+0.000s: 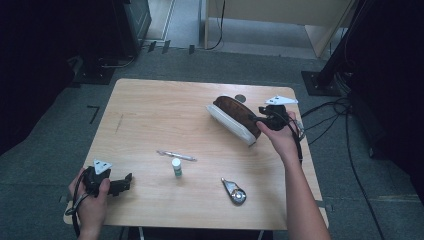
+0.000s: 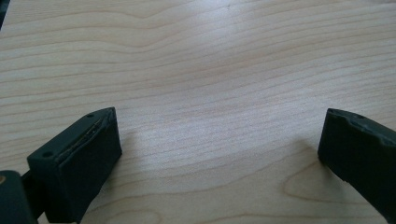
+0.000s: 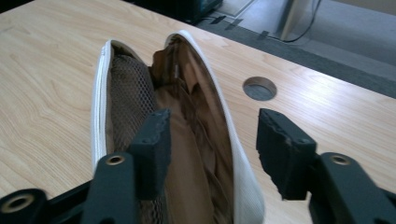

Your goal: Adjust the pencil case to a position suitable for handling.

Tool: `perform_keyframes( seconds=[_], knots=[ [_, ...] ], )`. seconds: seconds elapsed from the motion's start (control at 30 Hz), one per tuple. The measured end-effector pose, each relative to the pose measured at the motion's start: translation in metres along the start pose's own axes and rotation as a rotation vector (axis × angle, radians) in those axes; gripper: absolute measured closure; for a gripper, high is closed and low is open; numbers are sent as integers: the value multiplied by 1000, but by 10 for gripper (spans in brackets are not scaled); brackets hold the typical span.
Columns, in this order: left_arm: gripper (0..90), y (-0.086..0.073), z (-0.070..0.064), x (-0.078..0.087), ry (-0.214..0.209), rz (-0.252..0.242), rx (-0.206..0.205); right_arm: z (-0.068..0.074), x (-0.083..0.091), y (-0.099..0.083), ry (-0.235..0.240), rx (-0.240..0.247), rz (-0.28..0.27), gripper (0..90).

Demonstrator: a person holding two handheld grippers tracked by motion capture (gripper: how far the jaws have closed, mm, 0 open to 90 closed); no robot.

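A white pouch [image 1: 231,119] with a brown lining lies at the table's right rear, its mouth gaping. In the right gripper view the pouch [image 3: 187,93] shows a mesh pocket inside. My right gripper [image 3: 214,140] is open and straddles the pouch's right wall, one jaw inside the mouth and the other outside the white rim. From above, the right gripper [image 1: 258,119] sits at the pouch's right end, held by a hand. My left gripper [image 1: 126,183] rests near the front left corner, open, and in its own view the left gripper [image 2: 219,135] has bare wood between its jaws.
A pen [image 1: 176,156], a small white bottle [image 1: 176,167] and a metal tool [image 1: 234,191] lie on the wooden table [image 1: 150,110] toward the front middle. A round cable hole [image 1: 240,98] lies behind the pouch. Cables trail on the floor at the right.
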State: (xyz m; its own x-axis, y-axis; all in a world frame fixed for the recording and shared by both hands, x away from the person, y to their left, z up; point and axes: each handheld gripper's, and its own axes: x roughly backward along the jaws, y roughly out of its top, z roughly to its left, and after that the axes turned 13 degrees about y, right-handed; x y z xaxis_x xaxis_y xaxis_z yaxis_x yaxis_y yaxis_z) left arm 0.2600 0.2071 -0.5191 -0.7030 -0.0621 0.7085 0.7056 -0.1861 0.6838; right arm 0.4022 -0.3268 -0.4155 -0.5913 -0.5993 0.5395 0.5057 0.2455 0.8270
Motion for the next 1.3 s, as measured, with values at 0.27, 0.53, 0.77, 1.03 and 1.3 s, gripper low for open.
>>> perform_keyframes(
  seconds=[0.27,0.53,0.77,1.03,1.3],
  knots=[
    [0,0,0,0,0,0,0,-4,-24,5,15,37,58,502],
    [0,0,0,0,0,0,0,-9,-39,14,-22,58,120,543],
    [0,0,-1,0,-6,-2,0,-16,-52,17,12,30,175,594],
    [0,0,-1,0,-6,-2,0,-15,-63,15,-12,48,252,639],
    [0,0,-1,0,-6,-2,-1,-18,-56,14,66,-7,272,850]
  ],
)
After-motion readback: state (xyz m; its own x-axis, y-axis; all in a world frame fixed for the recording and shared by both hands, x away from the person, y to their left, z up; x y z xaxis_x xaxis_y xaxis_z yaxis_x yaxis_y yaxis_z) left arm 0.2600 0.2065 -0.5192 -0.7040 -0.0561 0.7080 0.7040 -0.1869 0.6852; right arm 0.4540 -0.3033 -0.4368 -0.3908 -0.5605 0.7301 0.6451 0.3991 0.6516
